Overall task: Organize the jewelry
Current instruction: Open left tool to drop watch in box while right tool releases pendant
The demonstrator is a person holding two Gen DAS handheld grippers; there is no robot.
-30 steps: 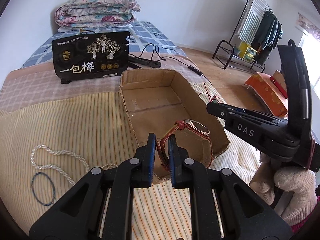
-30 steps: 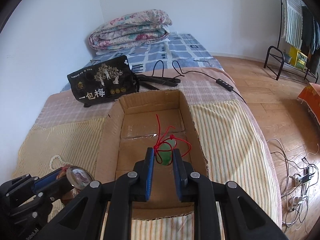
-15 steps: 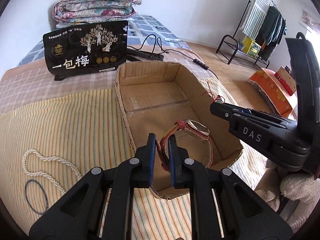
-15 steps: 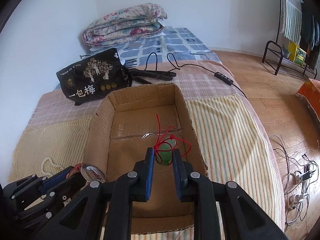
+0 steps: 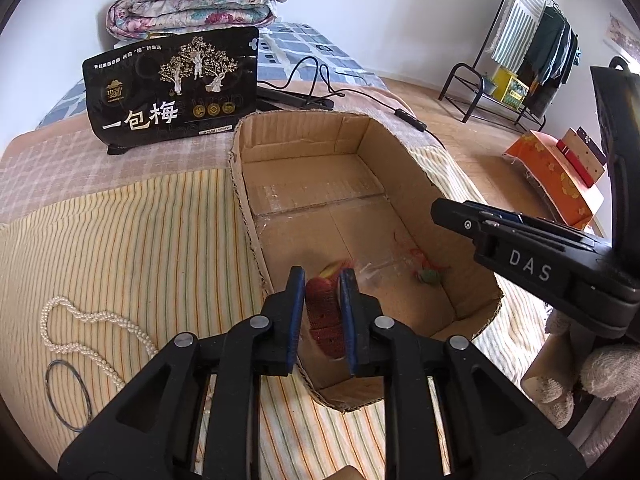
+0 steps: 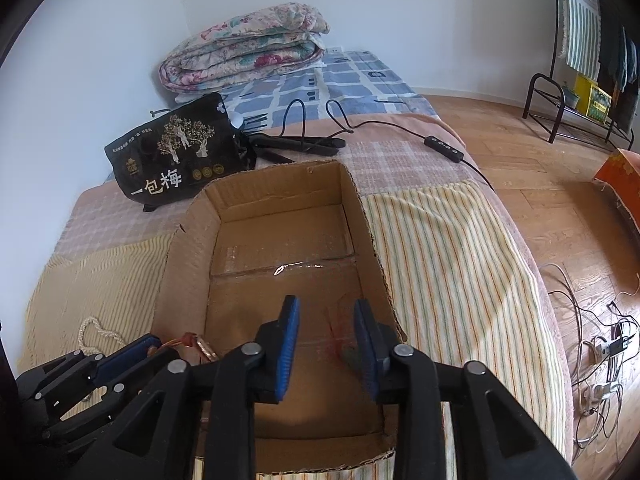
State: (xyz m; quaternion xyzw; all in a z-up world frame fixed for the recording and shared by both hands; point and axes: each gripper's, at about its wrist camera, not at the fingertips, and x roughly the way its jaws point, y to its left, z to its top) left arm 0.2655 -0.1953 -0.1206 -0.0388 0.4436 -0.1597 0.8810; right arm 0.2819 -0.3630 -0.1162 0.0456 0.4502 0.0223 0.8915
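An open cardboard box (image 5: 240, 168) (image 6: 188, 248) lies on the striped bed cover. My left gripper (image 5: 322, 280) (image 6: 148, 346) hangs over its near corner with the jaws opening. A red-strapped watch (image 5: 324, 316) (image 6: 198, 348) sits blurred in the gap, slipping loose. My right gripper (image 6: 327, 320) (image 5: 444, 210) is over the box's near end, jaws opening and wide apart. A green pendant on a red cord (image 5: 430, 276) (image 6: 348, 354) shows blurred below them at the box floor, free of the pads. A pearl necklace (image 5: 80, 332) (image 6: 96, 330) and a thin blue ring (image 5: 66, 396) lie on the cover to the left.
A black snack bag (image 5: 172, 92) (image 6: 180, 152) stands behind the box, with a folded quilt (image 6: 244, 56) further back. A black corded tool (image 6: 300, 144) lies by the bag. A gloved hand (image 5: 608, 368) holds the right gripper. An orange box (image 5: 556, 176) and a clothes rack (image 5: 520, 60) stand on the floor.
Both grippers sank a little toward the box and their jaws widened. The pendant left the right gripper's pads and dropped into the box. The watch loosened and turned between the left pads.
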